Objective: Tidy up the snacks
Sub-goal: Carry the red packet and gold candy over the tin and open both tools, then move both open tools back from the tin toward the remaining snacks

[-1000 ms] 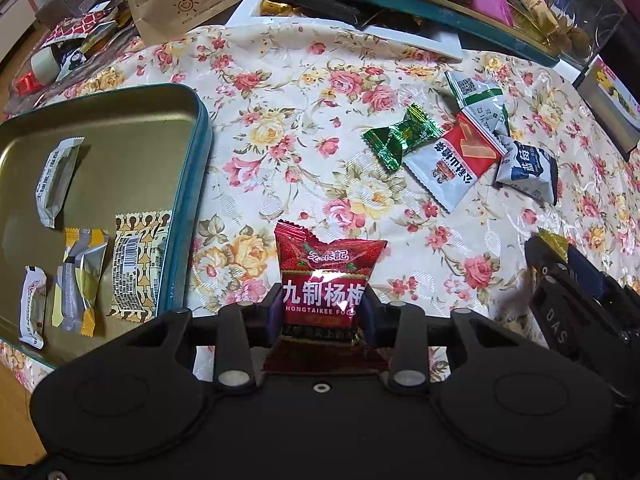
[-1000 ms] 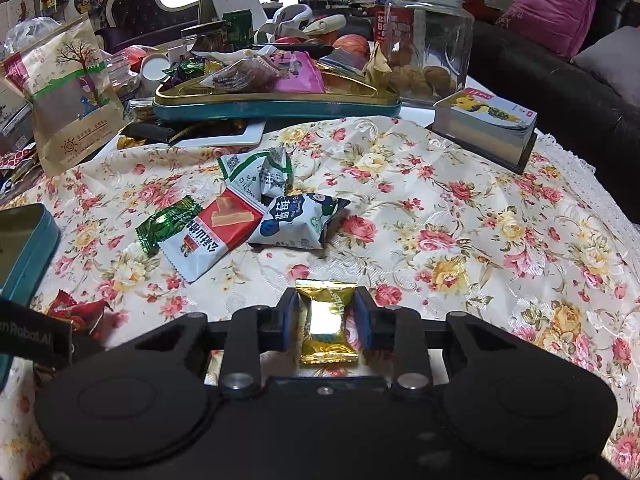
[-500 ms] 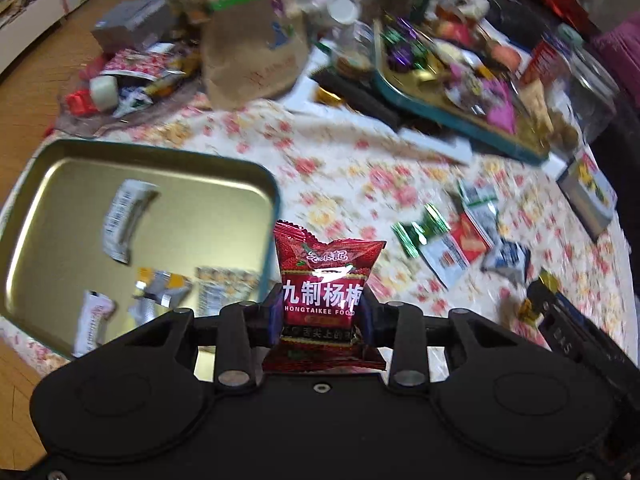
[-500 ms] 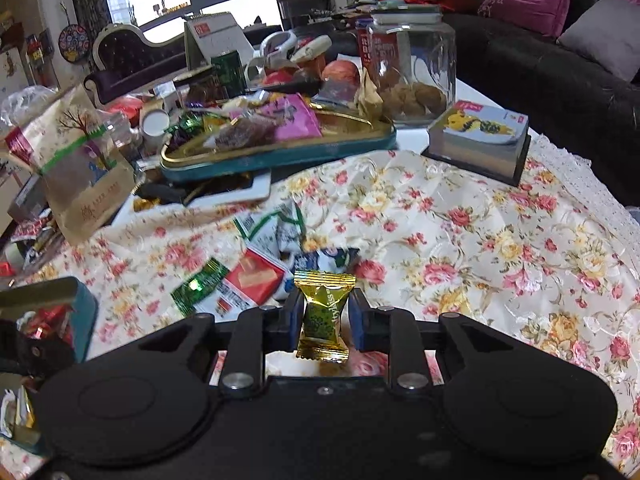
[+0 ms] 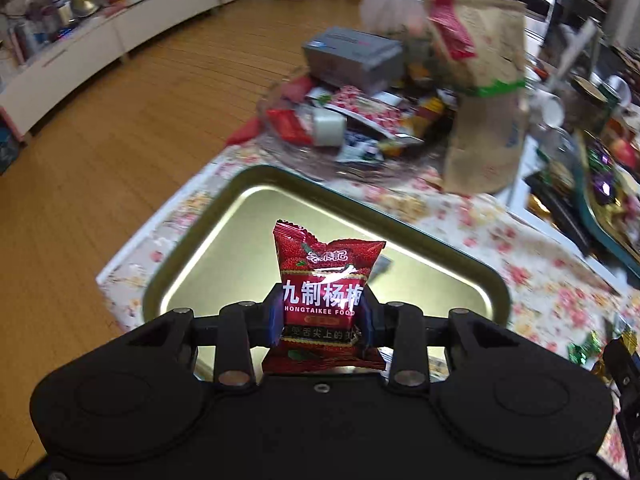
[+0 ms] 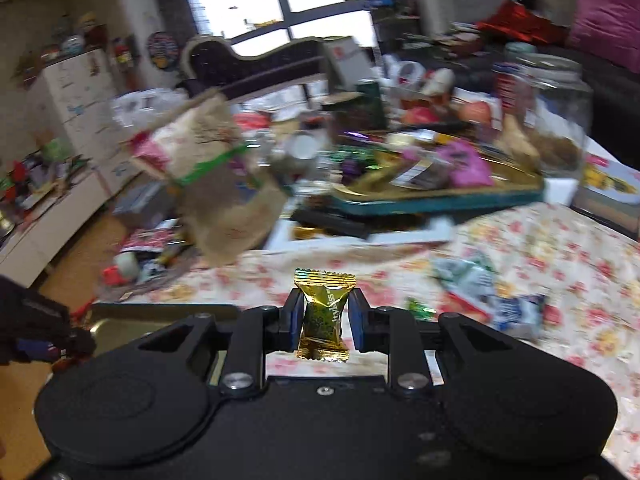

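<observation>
1. Carrying step: left tongs (image 5: 322, 314) clamp a red snack packet (image 5: 326, 300), mid-frame over the gold tray (image 5: 192, 256).
2. Right tongs (image 6: 325, 316) pinch a gold candy (image 6: 323, 314), centre frame, above the bench (image 6: 560, 248).
3. Next, probably: lower each into the tray, then release.

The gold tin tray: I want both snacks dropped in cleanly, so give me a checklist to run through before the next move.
1. Left gripper clamped on the red snack packet: ok.
2. Right gripper clamped on the gold candy: ok.
3. Red packet over the gold tin tray: ok, the tray floor lies behind and below it.
4. Gold candy over the tray: not ok, only a tray corner shows at lower left in the right wrist view.
5. Bare tray floor for landing: ok at the far end; the near end is hidden.
6. Grippers clear of each other: cannot tell, both views are blurred.
</observation>
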The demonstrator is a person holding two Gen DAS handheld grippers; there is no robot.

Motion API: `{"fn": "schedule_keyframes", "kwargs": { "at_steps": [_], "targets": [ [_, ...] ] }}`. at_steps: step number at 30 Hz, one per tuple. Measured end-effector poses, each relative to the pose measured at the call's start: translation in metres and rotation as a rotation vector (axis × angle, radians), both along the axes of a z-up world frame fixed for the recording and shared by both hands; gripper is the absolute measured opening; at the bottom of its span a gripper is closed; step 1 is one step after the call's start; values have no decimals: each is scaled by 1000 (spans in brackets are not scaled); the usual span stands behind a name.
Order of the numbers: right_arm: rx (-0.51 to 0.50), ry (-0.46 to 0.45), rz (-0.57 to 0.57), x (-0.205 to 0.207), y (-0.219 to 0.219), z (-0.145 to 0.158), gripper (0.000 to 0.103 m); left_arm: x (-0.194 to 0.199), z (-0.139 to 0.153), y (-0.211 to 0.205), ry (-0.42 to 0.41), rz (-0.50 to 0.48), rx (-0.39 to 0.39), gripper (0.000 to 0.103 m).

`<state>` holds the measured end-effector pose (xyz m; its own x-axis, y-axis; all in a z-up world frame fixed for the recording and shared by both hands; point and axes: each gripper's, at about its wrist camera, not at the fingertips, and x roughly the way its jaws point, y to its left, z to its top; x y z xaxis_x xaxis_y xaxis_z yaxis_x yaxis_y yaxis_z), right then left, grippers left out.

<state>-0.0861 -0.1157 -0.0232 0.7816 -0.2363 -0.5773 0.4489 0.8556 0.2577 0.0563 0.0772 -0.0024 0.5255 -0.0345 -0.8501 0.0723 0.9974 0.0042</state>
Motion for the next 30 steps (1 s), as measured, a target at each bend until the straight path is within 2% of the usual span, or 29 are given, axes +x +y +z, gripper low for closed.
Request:
{"fn": "schedule_keyframes", "kwargs": {
  "at_steps": [8,10,15,25,30],
  "targets": [
    [-84,-50,216,33,72,11,27,6,8,23,-82,71,47,46],
    [-84,-49,241,38,79,10,41,5,12,24,-114,77,60,47],
    [-109,-34,277,41,90,5,45,6,15,30,-129,101,46,49],
    [-39,8,197,35,70,-4,46,8,6,29,-53,175,58,48],
    [-5,17,141,33,57,-6,48,2,4,15,-23,128,11,48]
  ]
}}
